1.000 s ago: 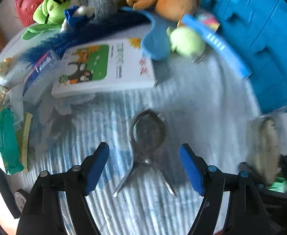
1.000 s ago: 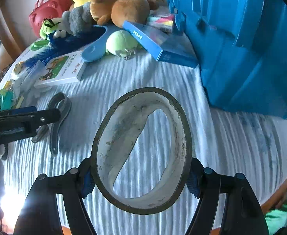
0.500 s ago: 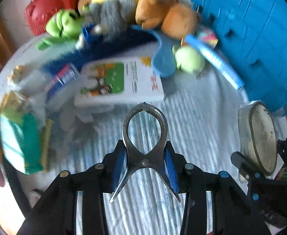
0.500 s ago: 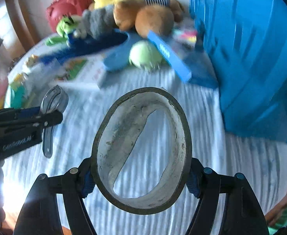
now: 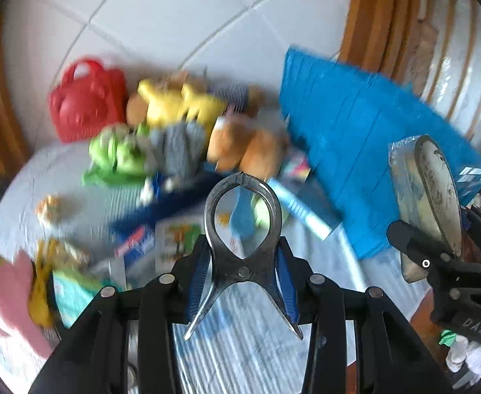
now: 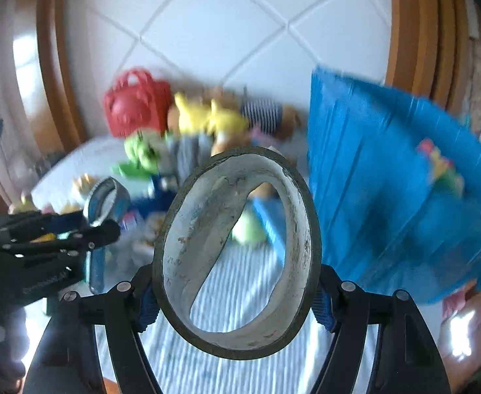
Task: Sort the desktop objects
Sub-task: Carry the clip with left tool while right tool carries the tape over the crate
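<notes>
Two grippers raised above the table (image 5: pixel 234 351), left gripper (image 5: pixel 240 282) pinching a metal clamp (image 5: pixel 242 229), right gripper (image 6: pixel 235 298) pinching a tape roll (image 6: pixel 237 249), blue bin (image 6: pixel 388 177) beyond

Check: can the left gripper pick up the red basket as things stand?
Probably not. The left gripper is shut on the metal clip, and the red basket sits at the table's far edge beyond the plush toys.
</notes>
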Demonstrator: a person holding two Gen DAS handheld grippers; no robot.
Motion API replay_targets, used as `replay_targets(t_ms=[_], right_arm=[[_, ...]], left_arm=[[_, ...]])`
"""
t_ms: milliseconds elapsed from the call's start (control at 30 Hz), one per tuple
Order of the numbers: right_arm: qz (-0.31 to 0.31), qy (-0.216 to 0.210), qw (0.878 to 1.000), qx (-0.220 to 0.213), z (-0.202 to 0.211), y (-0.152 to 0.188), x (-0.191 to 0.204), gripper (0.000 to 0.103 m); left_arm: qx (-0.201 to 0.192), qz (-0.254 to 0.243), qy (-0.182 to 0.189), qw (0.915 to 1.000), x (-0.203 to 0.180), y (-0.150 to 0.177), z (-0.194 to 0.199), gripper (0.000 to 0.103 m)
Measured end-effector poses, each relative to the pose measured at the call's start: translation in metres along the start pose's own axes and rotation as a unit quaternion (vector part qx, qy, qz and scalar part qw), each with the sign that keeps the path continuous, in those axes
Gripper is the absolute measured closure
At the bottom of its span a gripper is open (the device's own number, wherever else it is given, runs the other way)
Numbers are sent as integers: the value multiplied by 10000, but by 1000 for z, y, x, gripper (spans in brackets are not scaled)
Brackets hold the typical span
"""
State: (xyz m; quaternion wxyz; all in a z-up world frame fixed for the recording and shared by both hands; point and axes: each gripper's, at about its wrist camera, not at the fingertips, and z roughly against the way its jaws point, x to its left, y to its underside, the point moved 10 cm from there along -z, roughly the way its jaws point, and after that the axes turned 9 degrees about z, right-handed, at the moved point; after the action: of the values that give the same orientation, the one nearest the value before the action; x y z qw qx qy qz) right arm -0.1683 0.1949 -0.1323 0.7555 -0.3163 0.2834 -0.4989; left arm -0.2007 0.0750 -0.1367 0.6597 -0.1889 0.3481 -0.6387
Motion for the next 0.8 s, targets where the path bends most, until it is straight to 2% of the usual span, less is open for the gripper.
replay_targets(t_ms=[100, 233, 333, 467, 567, 667, 800], right_arm=[[0, 158, 9991, -404, 33, -31, -20, 30], [-96, 463, 9952, -852, 70, -61, -66, 30], [-179, 768, 9904, -1134, 93, -77, -115, 30], [-248, 1009, 9875, -1186, 95, -84, -179, 30], [-316, 1080, 9878, -1079, 86, -79, -230, 29], [-385, 1151, 9878, -971, 77, -74, -282, 29], [-466, 861, 9944, -393, 39, -45, -326, 29]], left_arm=[[-379, -159, 188, 9990, -22, -32, 25, 64], [-796, -452, 418, 9949, -69, -72, 41, 64], [-949, -633, 592, 9917, -113, -96, 39, 64], [-1127, -782, 735, 9878, -175, -125, 28, 64], [-957, -893, 802, 9882, -225, -140, 0, 64], [-568, -989, 782, 9904, -262, -140, -37, 64], [72, -1077, 580, 9925, -286, -126, -85, 64]])
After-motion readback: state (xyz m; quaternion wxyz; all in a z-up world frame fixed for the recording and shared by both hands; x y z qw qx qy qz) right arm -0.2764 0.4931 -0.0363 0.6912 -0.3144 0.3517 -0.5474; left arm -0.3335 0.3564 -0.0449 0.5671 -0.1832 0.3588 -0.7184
